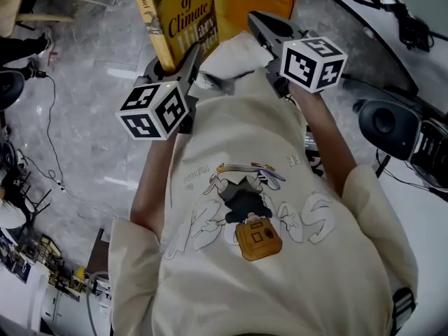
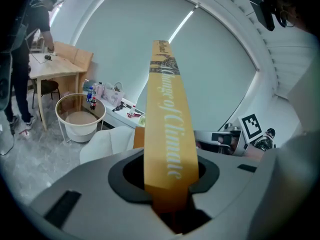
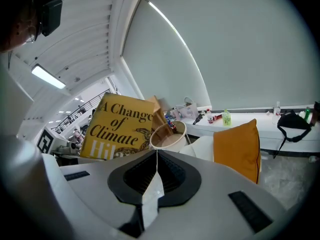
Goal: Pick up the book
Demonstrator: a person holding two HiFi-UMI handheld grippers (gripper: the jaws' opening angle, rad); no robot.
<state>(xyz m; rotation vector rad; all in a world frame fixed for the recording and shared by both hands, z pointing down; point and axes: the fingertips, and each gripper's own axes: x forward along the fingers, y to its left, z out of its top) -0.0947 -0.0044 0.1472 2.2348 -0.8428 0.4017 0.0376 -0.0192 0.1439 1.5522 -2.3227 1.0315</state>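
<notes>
My left gripper (image 1: 178, 68) is shut on the lower end of a yellow book (image 1: 178, 16) titled "A Change of Climate", held upright in front of the person's chest. In the left gripper view the book's spine (image 2: 167, 129) rises straight out from between the jaws of that gripper (image 2: 170, 186). The right gripper view shows the book's front cover (image 3: 117, 126) off to the left. My right gripper (image 1: 259, 26) is shut on a thin white sheet (image 3: 151, 189), seen edge-on between the pads (image 3: 172, 176). Whether it is paper or cloth I cannot tell.
An orange cushion (image 3: 237, 144) and a white chair (image 2: 107, 141) lie ahead. A white round basket (image 2: 80, 116) stands by a wooden table (image 2: 55, 69), where a person (image 2: 20, 59) is standing. A black speaker (image 1: 388, 124) and cables sit at the right on a white desk.
</notes>
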